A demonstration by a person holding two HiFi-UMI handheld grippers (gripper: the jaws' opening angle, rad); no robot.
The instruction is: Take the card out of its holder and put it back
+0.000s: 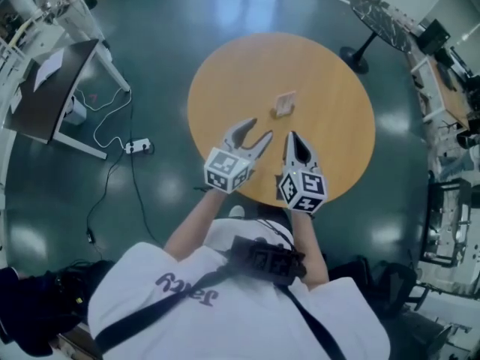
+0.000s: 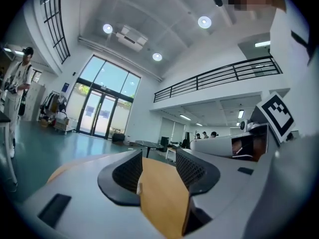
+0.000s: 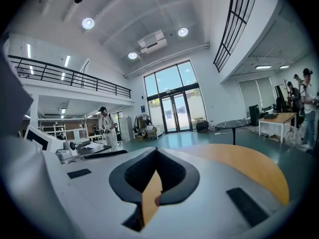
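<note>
I can read no text for certain. On the person's white shirt (image 1: 247, 306), near me, the purple lettering (image 1: 187, 289) is upside down and too blurred to spell out. The cubes on the left gripper (image 1: 259, 129) and right gripper (image 1: 291, 136) carry only black-and-white square markers (image 1: 222, 168), no words.

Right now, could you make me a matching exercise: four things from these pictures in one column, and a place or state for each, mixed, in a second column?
1. left gripper
2. right gripper
3. card holder
4. power strip

A. on the floor
B. jaws together
C. on the round table
D. jaws apart

Pairs: 1-D, 2-B, 3-C, 4-A
</note>
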